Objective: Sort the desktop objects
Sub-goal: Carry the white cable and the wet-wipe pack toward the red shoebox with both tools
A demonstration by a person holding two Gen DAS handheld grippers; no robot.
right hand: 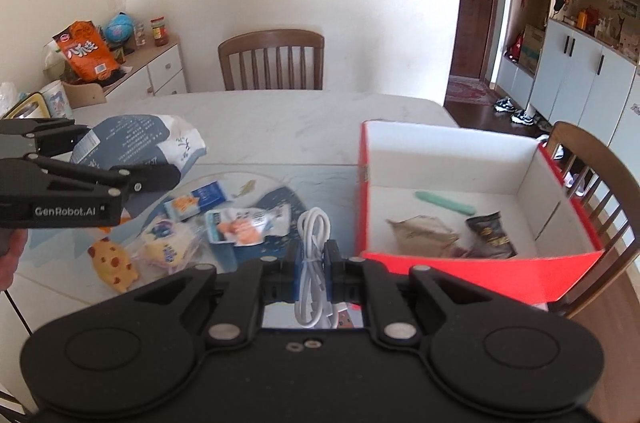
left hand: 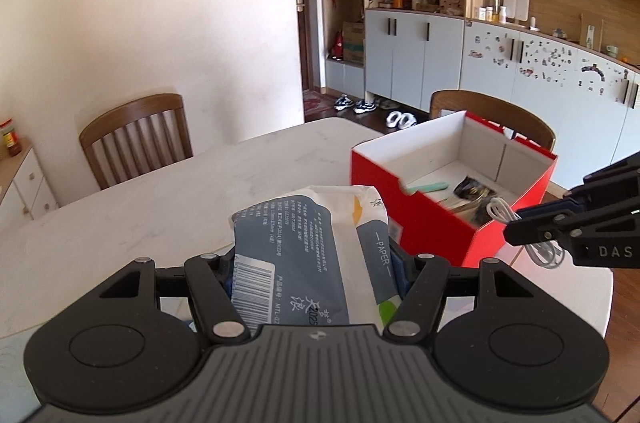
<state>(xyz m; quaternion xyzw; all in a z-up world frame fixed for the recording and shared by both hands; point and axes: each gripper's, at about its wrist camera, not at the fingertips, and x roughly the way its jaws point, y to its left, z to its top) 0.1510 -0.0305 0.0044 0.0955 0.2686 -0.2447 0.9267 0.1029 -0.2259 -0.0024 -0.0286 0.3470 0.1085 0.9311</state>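
Note:
My left gripper [left hand: 316, 259] is shut on a blue and white tissue pack [left hand: 308, 255] and holds it above the table, left of the red box [left hand: 432, 223]; the pack also shows in the right wrist view [right hand: 140, 139]. My right gripper [right hand: 314, 255] is shut on a coiled white cable [right hand: 314, 251], held above the table beside the box's left wall [right hand: 362, 191]. The cable also shows in the left wrist view [left hand: 504, 213]. Inside the box lie a green stick [right hand: 444, 203], a brown packet [right hand: 424, 231] and a dark packet [right hand: 490, 235].
Several snack packets [right hand: 240, 227] and a yellow spotted toy [right hand: 112, 263] lie on a blue mat [right hand: 276, 199] on the white table [right hand: 280, 119]. Wooden chairs [right hand: 272, 59] stand at the far side and at the right [right hand: 588, 175]. A cabinet [right hand: 160, 71] stands left.

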